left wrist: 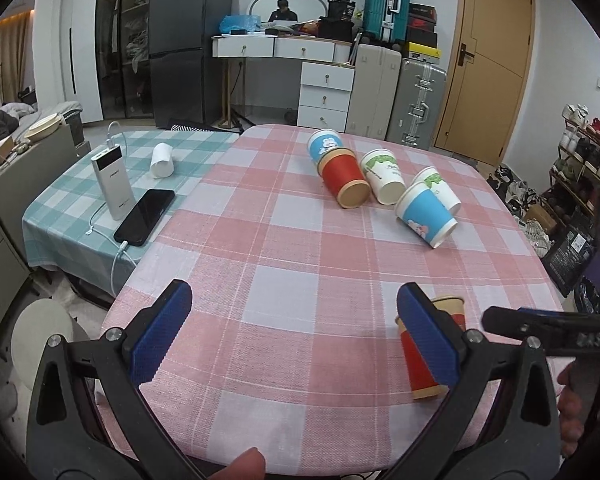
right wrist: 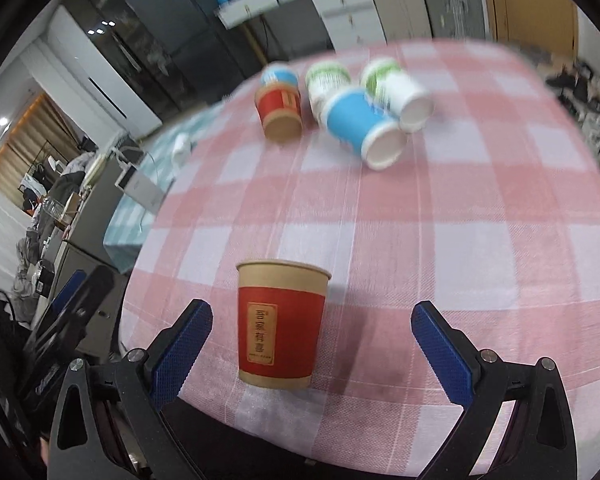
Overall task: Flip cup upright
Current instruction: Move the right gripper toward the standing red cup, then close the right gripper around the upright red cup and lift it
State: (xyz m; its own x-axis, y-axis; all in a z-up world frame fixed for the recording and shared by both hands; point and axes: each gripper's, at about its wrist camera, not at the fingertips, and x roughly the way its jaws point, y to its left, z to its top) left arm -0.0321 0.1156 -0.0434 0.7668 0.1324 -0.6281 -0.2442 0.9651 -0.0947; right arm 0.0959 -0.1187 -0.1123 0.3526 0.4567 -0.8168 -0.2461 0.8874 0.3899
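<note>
Blue-padded, our right gripper [right wrist: 312,344] stands wide with nothing between its pads; the red cup [right wrist: 280,326] stands upright on the pink checked tablecloth [right wrist: 460,220], nearer the left pad and touching neither. Our left gripper [left wrist: 292,332] is equally wide and holds nothing, the same cup [left wrist: 420,376] just behind its right pad. Well beyond that cup, five fallen cups [right wrist: 340,108] lie clustered on their sides.
</note>
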